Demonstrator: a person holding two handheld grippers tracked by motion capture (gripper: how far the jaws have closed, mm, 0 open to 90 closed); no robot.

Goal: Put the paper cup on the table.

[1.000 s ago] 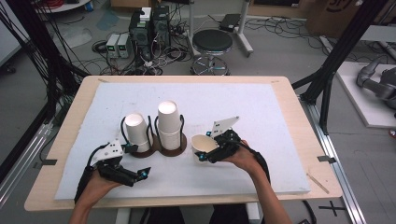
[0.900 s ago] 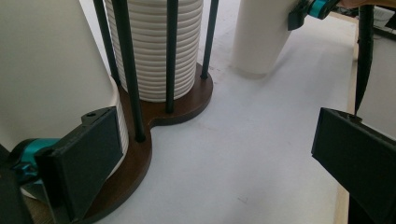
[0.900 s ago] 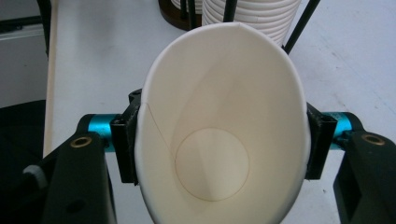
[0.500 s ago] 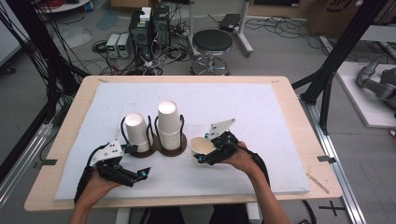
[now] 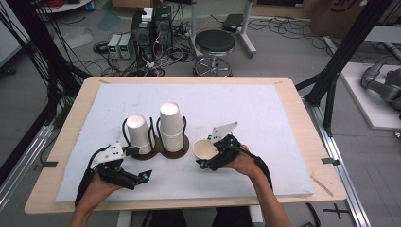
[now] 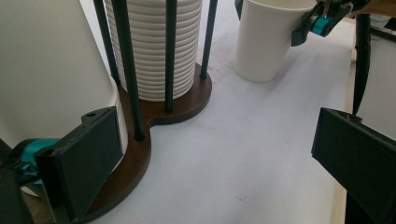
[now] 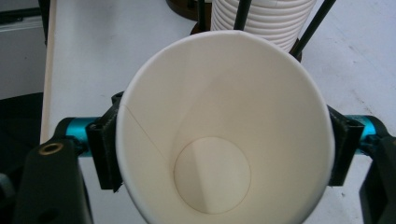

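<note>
A paper cup [image 5: 204,150] is clamped upright by the right gripper [image 5: 211,158] at frame centre, apparently being set down; release is judged next. The left gripper [image 5: 126,176], lower left, is held apart.

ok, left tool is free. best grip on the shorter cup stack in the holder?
Grip the top cup's side wall on the shorter stack with the left tool, jaws across it above the black rods. Come from above: the cups sit upside down, the rods fence the lower part, and the taller stack crowds one side.
</note>
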